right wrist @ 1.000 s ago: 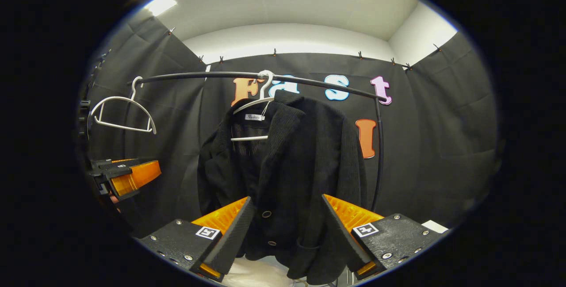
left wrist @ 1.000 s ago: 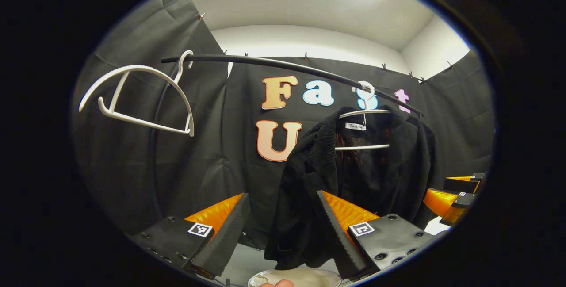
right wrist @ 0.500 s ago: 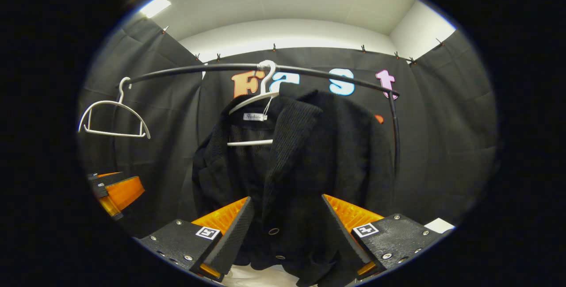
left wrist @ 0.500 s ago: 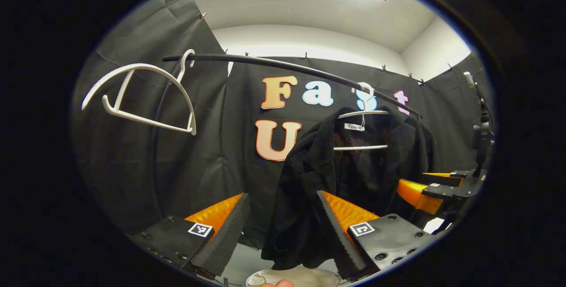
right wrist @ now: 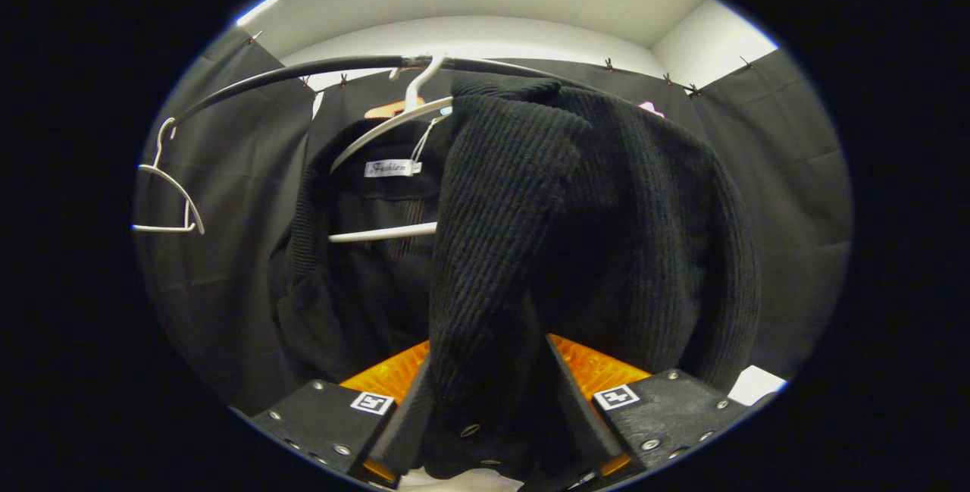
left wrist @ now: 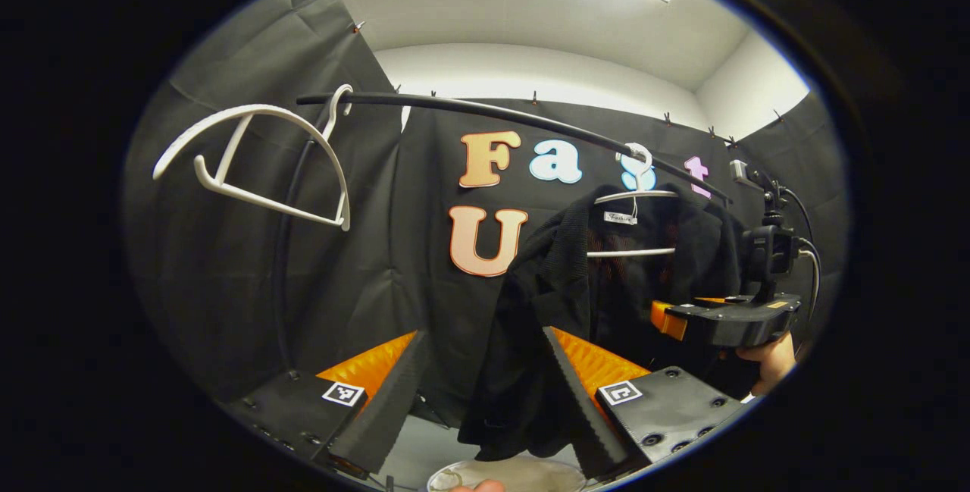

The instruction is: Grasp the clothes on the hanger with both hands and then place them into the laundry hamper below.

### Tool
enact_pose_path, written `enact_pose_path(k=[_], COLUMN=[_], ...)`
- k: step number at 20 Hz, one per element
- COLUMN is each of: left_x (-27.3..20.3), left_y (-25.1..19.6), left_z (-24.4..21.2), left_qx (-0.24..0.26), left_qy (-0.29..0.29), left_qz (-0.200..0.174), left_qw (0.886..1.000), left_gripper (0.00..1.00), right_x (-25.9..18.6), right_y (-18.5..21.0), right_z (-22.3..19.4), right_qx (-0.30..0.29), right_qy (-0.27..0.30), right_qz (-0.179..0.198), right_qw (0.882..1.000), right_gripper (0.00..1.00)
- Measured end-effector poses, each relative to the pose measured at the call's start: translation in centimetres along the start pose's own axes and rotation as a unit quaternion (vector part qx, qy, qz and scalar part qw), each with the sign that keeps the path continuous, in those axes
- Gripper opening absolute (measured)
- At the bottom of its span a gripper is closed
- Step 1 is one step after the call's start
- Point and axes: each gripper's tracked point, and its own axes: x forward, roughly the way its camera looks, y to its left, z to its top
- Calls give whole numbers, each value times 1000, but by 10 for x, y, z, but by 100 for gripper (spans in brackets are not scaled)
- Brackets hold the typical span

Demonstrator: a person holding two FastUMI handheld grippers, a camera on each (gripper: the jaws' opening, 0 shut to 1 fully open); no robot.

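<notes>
a black ribbed knit jacket (right wrist: 576, 196) hangs on a white plastic hanger (right wrist: 386, 117) hooked over a curved black rail (left wrist: 485, 109). in the right gripper view the right gripper (right wrist: 485, 408) has its fingers set either side of the jacket's front edge, cloth filling the gap; whether both fingers press on it i cannot tell. in the left gripper view the left gripper (left wrist: 481, 393) stands wide open and holds nothing, the jacket's hem hanging beyond it. a second, empty white plastic hanger (left wrist: 258, 158) hangs further along the rail.
</notes>
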Motion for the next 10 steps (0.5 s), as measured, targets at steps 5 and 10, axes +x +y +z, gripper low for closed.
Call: enact_pose_path(k=[5, 10], left_x=[38, 94], left_y=[-39, -85], left_z=[-8, -40], left_qx=[-6, -18], left_qy=[-8, 12], left_qz=[-54, -78], left_qw=[999, 997], left_gripper=[93, 100], right_x=[0, -22], right_y=[-25, -29], right_z=[4, 19], right_qx=[-13, -27], right_qy=[-6, -28], right_qz=[-18, -1], right_qw=[1000, 999], right_gripper=[27, 9])
